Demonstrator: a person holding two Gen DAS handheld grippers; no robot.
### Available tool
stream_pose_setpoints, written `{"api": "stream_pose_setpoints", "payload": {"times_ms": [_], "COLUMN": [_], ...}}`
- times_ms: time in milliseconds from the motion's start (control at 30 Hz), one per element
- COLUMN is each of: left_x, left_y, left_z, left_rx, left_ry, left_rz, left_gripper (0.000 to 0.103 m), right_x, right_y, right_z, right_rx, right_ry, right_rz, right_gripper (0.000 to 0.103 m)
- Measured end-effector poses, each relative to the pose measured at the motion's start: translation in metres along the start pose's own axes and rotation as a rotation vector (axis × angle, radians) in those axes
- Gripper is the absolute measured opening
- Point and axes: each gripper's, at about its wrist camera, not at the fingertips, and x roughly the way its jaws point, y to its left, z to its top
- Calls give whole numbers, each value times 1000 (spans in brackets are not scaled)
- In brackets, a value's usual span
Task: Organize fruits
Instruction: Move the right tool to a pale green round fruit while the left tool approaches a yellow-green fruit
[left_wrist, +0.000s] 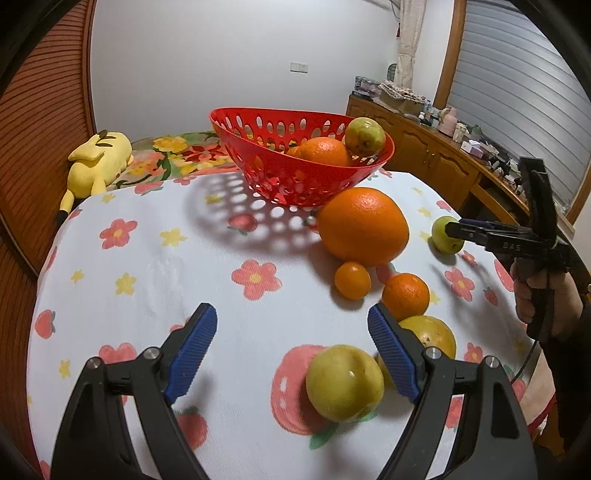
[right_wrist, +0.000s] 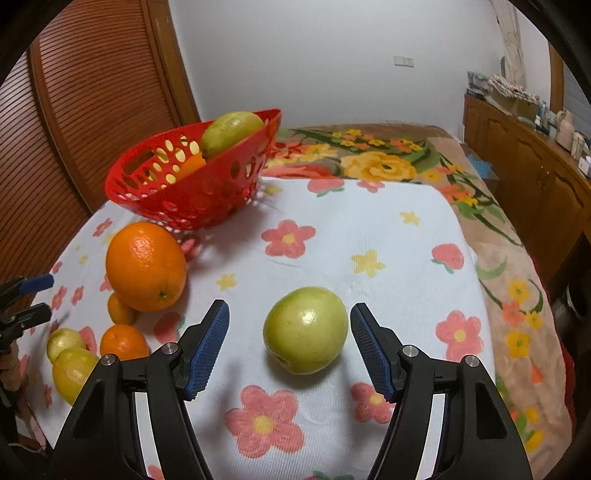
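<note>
A red perforated basket (left_wrist: 280, 177) stands at the back of the cloth and holds an orange (left_wrist: 324, 151) and a green-yellow fruit (left_wrist: 365, 136). A large orange (left_wrist: 364, 226), two small oranges (left_wrist: 352, 280) (left_wrist: 405, 296) and yellow-green fruits (left_wrist: 343, 382) (left_wrist: 430, 334) lie loose on the cloth. My left gripper (left_wrist: 291, 345) is open, with the near yellow-green fruit between its fingers. My right gripper (right_wrist: 290, 341) is open around a green apple (right_wrist: 306, 330), which rests on the cloth. The basket also shows in the right wrist view (right_wrist: 207, 199).
A white cloth with a flower print (left_wrist: 155, 273) covers the surface, over a floral blanket (right_wrist: 384, 162). A yellow plush toy (left_wrist: 98, 162) lies at the back left. A wooden cabinet (left_wrist: 439, 155) with clutter runs along the right wall.
</note>
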Motion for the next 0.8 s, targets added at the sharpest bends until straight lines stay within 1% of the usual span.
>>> {"api": "stream_pose_setpoints", "payload": {"times_ms": [100, 133, 167, 233, 433, 533, 800], "left_x": [0, 1, 1, 1, 4, 5, 4], "left_y": [-2, -3, -3, -4, -5, -5, -4], "left_z": [-4, -6, -7, -9, -19, -25, -31], "left_rx": [-2, -3, -4, -10, -31, -37, -60], "left_ry": [5, 8, 9, 13, 27, 38, 38], "left_rz": [0, 0, -1, -3, -14, -17, -51], "left_gripper": [84, 84, 84, 84, 84, 84, 84], "right_x": [5, 7, 9, 10, 3, -4, -20], "right_y": [-2, -3, -4, -4, -4, -1, 27], "right_z": [-3, -4, -5, -6, -14, -21, -48], "right_rx": [9, 10, 12, 4, 12, 29, 13], "right_ry": [14, 19, 22, 20, 14, 4, -7], "right_rz": [-2, -5, -6, -32, 8, 51, 109], "right_gripper": [70, 68, 65, 53, 53, 53, 53]}}
